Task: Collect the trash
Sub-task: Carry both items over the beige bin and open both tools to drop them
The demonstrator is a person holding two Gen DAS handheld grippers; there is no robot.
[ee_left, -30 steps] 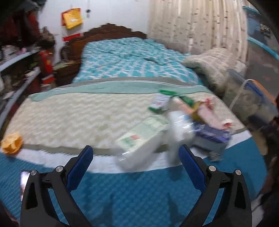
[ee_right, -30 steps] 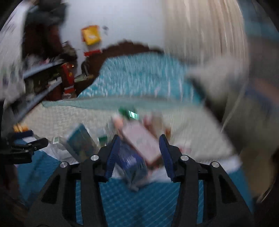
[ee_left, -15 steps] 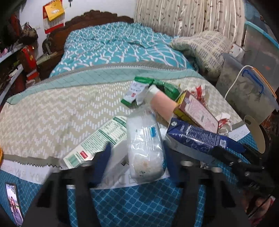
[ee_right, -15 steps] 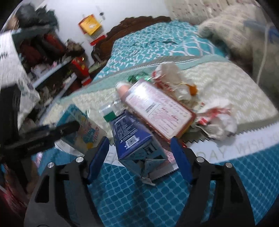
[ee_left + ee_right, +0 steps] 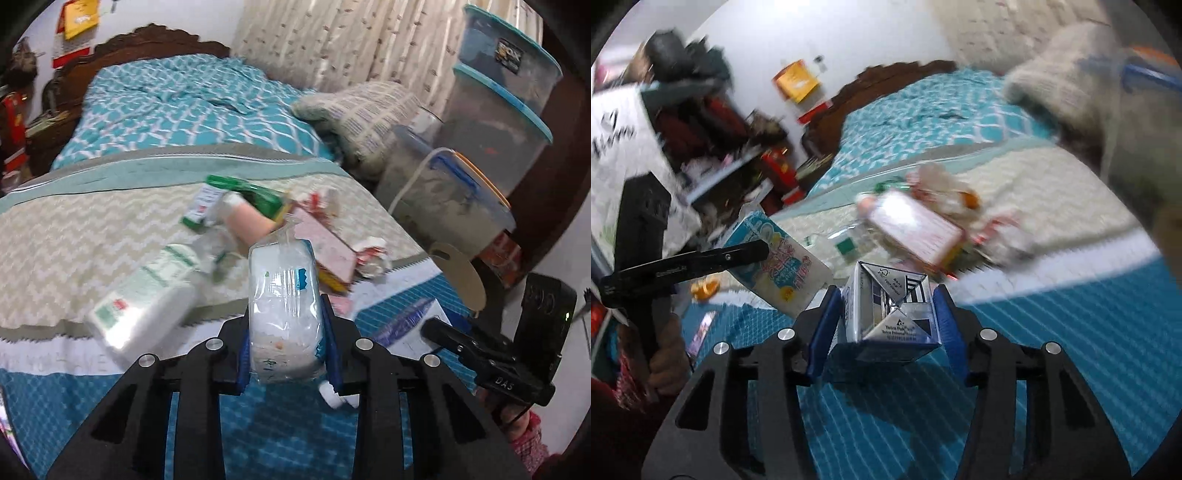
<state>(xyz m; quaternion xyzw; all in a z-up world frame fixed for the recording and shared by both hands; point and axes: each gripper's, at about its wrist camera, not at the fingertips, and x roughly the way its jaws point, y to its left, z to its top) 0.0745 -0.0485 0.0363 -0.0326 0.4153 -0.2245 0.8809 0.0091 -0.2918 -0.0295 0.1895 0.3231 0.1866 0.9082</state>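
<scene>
Left tool (image 5: 286,354): clenched on a clear plastic packet (image 5: 282,310) with white contents and a blue mark; packet stands upright between the blue pads, centre of the frame, above the teal bedspread.
Right tool (image 5: 888,328): clenched on a blue drink carton (image 5: 890,317), folded end facing the camera, lower centre of the frame.
Trash pile: on the cream zigzag blanket (image 5: 74,236), middle of the left view. Holds a pink box (image 5: 325,243), a peach tube (image 5: 247,225), a green wrapper (image 5: 255,194) and crumpled red-and-white paper (image 5: 369,254), touching or overlapping.
White pouch (image 5: 147,295): green and red label, blurred, just left of the held packet, lying across the blanket's edge.
Around, right side of left view: grey pillow (image 5: 365,114), stacked lidded bins (image 5: 495,107), a cream curtain (image 5: 332,40) behind.
Around, left side of right view: cluttered shelves (image 5: 701,129), orange scrap (image 5: 705,286) on the bed; heavy motion blur.
In the way: pink box and crumpled paper lie directly behind both held items; the other tool shows at each frame's edge.
</scene>
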